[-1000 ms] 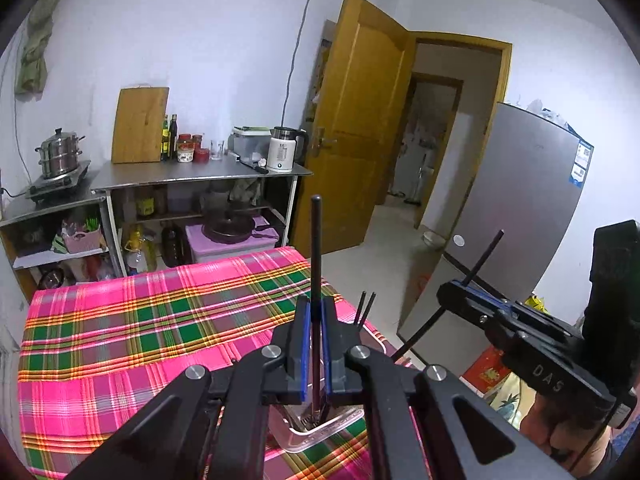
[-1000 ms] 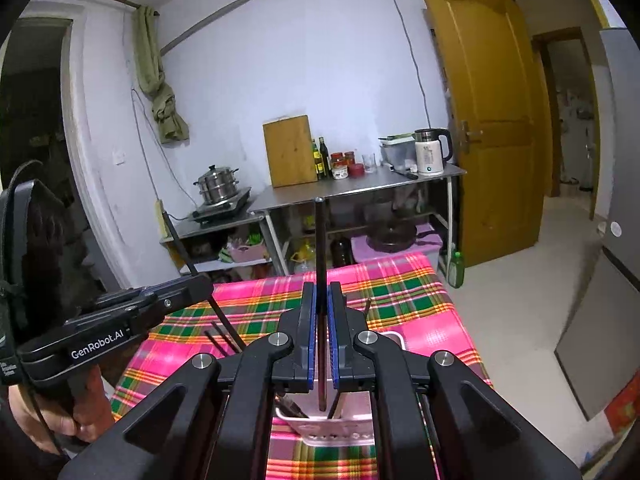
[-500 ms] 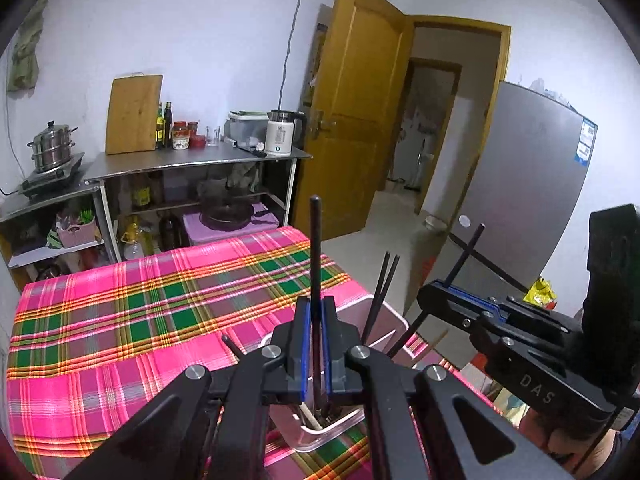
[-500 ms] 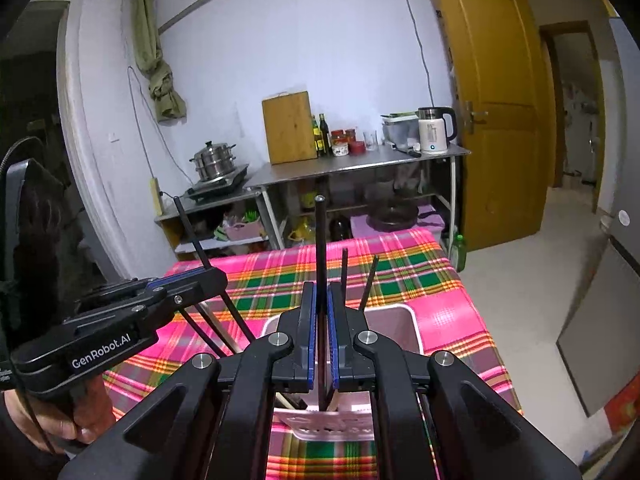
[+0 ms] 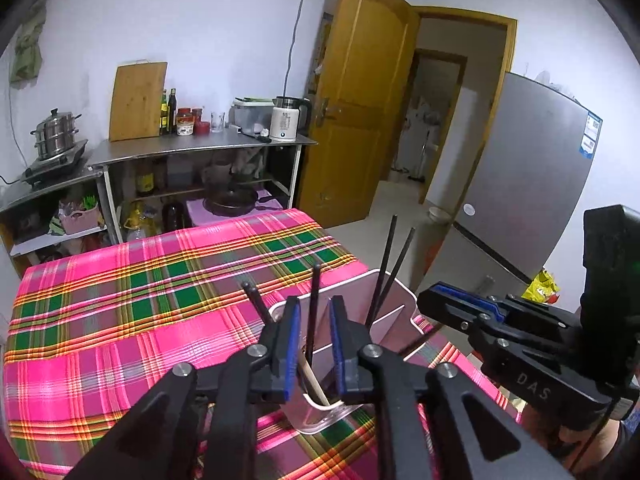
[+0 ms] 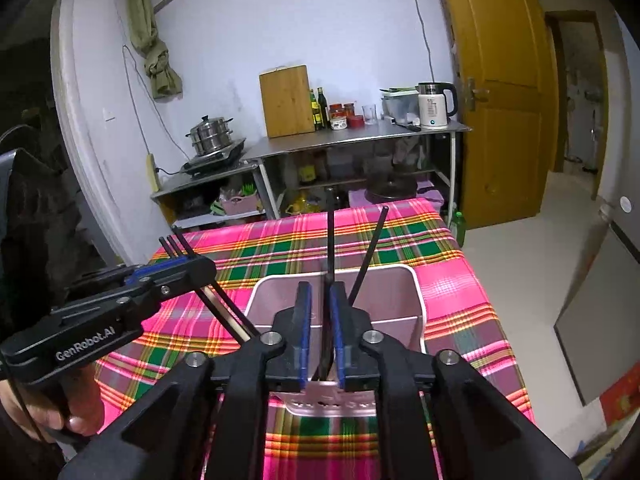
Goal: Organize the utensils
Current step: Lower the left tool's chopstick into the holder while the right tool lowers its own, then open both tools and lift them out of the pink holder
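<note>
A pink utensil holder (image 5: 400,286) stands on the plaid tablecloth (image 5: 120,320) near its front right corner. My left gripper (image 5: 314,344) hovers over the holder's left compartment. Its jaws are opening, and a black chopstick (image 5: 315,300) stands loose in the gap, its light end down in the holder. Two more chopsticks (image 5: 386,264) lean in the back. In the right wrist view my right gripper (image 6: 320,332) is over the holder (image 6: 414,280), jaws opening too. A black chopstick (image 6: 329,232) stands between the pads, unpressed. The left gripper (image 6: 200,268) shows at the left, held by a hand.
A steel shelf (image 5: 200,148) behind the table carries a cutting board (image 5: 138,100), bottles, a kettle (image 5: 286,122) and a steamer pot (image 5: 56,136). A yellow door (image 5: 360,112) stands open. A grey fridge (image 5: 528,168) is on the right. The table drops off just right of the holder.
Both grippers sank toward the holder with their chopsticks. Their jaws, shut on the chopsticks before, now stand apart, and the chopsticks rest in the holder.
</note>
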Available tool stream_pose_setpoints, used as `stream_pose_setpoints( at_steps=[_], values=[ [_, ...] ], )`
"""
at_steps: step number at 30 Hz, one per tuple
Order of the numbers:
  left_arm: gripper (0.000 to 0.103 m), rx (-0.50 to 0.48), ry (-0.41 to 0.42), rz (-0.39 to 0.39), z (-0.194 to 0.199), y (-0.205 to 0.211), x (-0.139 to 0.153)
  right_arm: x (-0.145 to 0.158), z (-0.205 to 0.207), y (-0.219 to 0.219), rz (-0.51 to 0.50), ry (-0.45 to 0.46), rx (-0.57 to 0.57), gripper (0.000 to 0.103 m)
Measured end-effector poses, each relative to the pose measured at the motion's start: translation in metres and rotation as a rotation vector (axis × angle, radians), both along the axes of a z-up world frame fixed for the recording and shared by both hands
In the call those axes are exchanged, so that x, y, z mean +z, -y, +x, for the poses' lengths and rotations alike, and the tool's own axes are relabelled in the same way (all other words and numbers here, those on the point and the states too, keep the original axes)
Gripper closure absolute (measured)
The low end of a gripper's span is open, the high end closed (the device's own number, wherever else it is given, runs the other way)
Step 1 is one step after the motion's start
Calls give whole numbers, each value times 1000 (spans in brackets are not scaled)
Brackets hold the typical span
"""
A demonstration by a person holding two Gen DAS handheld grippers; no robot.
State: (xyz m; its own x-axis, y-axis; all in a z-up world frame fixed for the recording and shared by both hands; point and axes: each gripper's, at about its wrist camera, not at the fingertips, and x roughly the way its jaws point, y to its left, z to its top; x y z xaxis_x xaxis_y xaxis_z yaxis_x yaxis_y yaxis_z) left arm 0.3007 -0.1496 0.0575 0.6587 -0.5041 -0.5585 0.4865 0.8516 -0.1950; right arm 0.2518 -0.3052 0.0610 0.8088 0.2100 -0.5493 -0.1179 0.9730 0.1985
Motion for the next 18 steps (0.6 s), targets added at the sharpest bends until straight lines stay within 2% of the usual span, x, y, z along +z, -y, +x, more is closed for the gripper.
stream_pose_setpoints(
  at_steps=[5,12,18],
  values=[
    [85,-1,33,-29,-18,-14,13,11,-14,1,0,34,-4,80],
    [83,28,72,-57,-48,-39,28,24,-39,-1,-10,72,-9,80],
    [83,78,62,-61,-75,-68,19,22,-65,-7,4,66,5,80]
  ],
)
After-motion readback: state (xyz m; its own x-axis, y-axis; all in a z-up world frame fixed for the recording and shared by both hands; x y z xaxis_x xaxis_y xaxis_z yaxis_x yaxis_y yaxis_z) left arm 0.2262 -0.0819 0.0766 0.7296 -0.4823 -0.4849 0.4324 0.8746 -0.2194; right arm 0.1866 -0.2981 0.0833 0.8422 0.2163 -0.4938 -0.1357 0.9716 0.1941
